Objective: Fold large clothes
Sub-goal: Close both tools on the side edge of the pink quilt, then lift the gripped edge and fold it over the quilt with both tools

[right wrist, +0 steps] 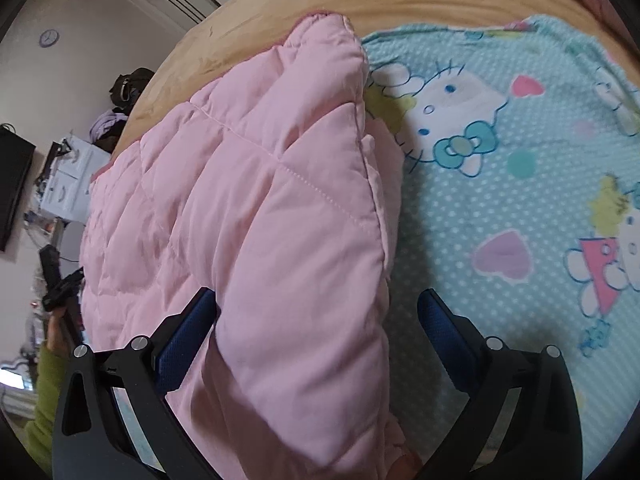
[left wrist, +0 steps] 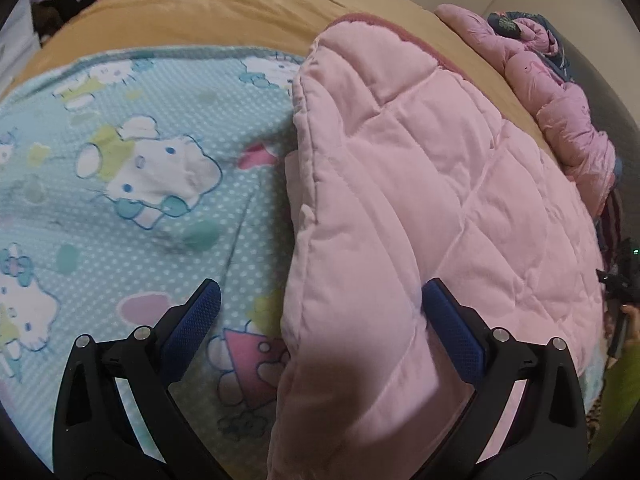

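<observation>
A pale pink quilted garment (left wrist: 440, 200) lies folded in a thick strip on a light blue blanket (left wrist: 160, 220) printed with cartoon cats. My left gripper (left wrist: 320, 300) is open wide and straddles the garment's left folded edge; one blue pad (left wrist: 444, 312) rests on the pink fabric, the other over the blanket. In the right wrist view the same pink garment (right wrist: 260, 200) fills the left half and the blanket (right wrist: 500, 200) the right. My right gripper (right wrist: 318, 308) is open too, with the garment's puffy edge between its fingers, not pinched.
A tan bed cover (left wrist: 220, 12) lies under everything. Crumpled pink padded clothes (left wrist: 560, 100) are heaped at the bed's far right. Beyond the bed's edge are white drawers (right wrist: 72, 184), a dark bag (right wrist: 128, 84) and a green sleeve (right wrist: 44, 400).
</observation>
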